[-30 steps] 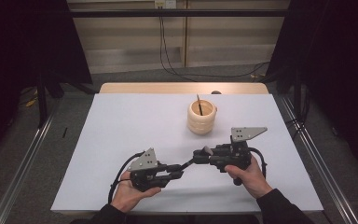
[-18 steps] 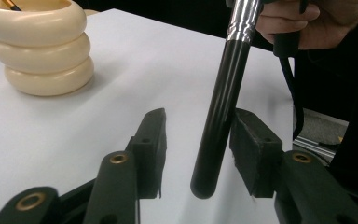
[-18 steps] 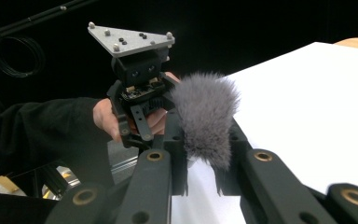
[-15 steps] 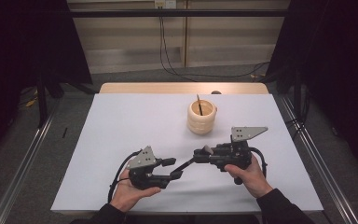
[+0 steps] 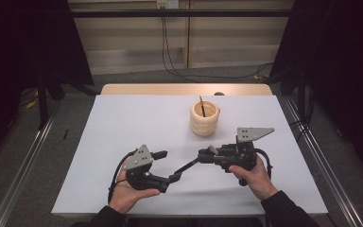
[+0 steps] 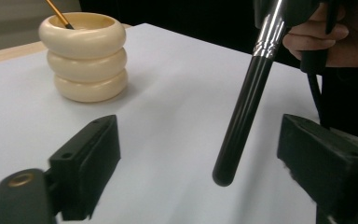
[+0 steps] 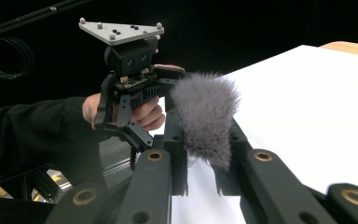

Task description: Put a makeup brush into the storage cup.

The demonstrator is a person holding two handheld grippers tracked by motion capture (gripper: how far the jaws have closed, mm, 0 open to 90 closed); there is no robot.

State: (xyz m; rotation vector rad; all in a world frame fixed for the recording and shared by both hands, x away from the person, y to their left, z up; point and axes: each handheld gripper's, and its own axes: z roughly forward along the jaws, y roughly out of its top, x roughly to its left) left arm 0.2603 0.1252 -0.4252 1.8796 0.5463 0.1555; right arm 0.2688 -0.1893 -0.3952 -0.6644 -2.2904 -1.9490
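**Makeup brush clamped in right gripper, handle end sitting between open left jaws**

Makeup brush (image 5: 185, 166): black handle, silver ferrule, grey fluffy head (image 7: 206, 116). Off the table, spanning the gap between the two grippers near the table's near edge, roughly centre.

Right gripper (image 5: 208, 155): jaws closed on the brush at the head/ferrule end. In the right gripper view the bristles bulge up out from between the two jaws. Handle runs from there down and left toward the left gripper.

Left gripper (image 5: 168, 166): jaws wide apart, holding nothing. In the left gripper view the rounded handle end (image 6: 242, 119) hangs between the jaws, nearer the right-hand jaw, clear gap on both sides, no contact. Handle tilted, not vertical. From the high view alone I cannot tell whether handle tip and jaw touch; the gripper view shows them apart.

Hands: left hand (image 5: 125, 191) cups its gripper from below, right hand (image 5: 255, 175) grips its gripper from the near side. Both dark sleeves come in at the near edge.

Ribbed cream holder (image 5: 204, 118): three stacked rings, upright, far of the right gripper, right of table centre, well apart from both grippers. One thin dark stick (image 5: 201, 105) leans inside it; gold-toned in the left gripper view.

White table cover (image 5: 123, 123), wooden strip at the far edge.
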